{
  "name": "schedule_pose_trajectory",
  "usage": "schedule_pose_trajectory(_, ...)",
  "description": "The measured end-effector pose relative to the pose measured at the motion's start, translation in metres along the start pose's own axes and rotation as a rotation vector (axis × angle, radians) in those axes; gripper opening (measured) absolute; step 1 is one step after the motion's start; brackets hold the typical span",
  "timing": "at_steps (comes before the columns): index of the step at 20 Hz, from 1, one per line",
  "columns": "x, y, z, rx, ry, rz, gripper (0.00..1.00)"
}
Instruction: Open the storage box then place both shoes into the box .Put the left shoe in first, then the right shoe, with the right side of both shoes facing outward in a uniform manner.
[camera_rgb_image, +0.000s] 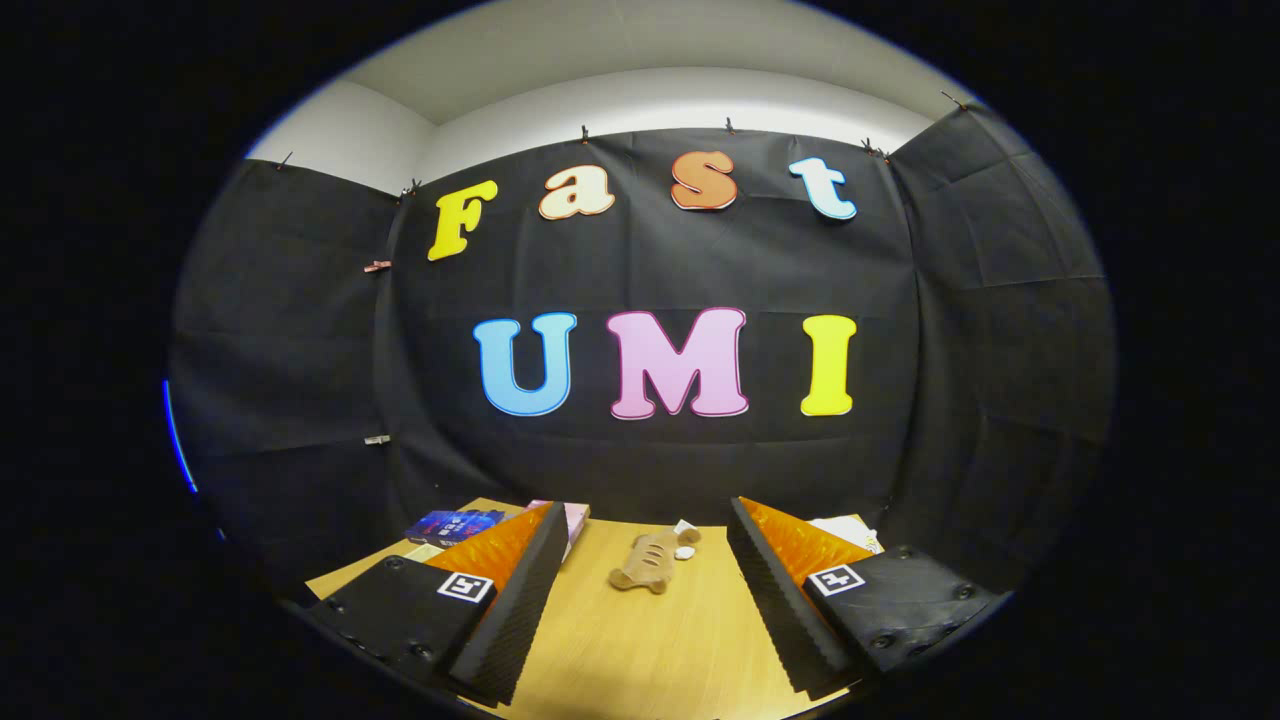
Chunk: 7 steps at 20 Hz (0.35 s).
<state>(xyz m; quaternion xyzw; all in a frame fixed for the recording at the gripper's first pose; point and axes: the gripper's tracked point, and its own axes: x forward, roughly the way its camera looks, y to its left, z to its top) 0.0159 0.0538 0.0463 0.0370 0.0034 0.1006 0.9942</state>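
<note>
A tan shoe (648, 565) lies on its side (sole partly visible) beyond the open fingers (548, 560).

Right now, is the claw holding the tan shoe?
No, the claw is open and empty; the tan perforated shoe lies on the wooden table beyond its fingers.

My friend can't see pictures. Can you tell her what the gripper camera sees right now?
The gripper is open with nothing between its fingers, held above a wooden table. Beyond the fingers lies one tan shoe with holes in its top. A dark blue box and a pink thing sit further left, before the black cloth wall.
</note>
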Motion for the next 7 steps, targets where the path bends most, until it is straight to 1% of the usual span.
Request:
schedule_pose_trajectory(4,-0.007,-0.009,-0.012,-0.011,-0.001,-0.037,0.98)
schedule_pose_trajectory(7,-0.010,-0.014,-0.025,0.008,0.037,-0.054,0.98)
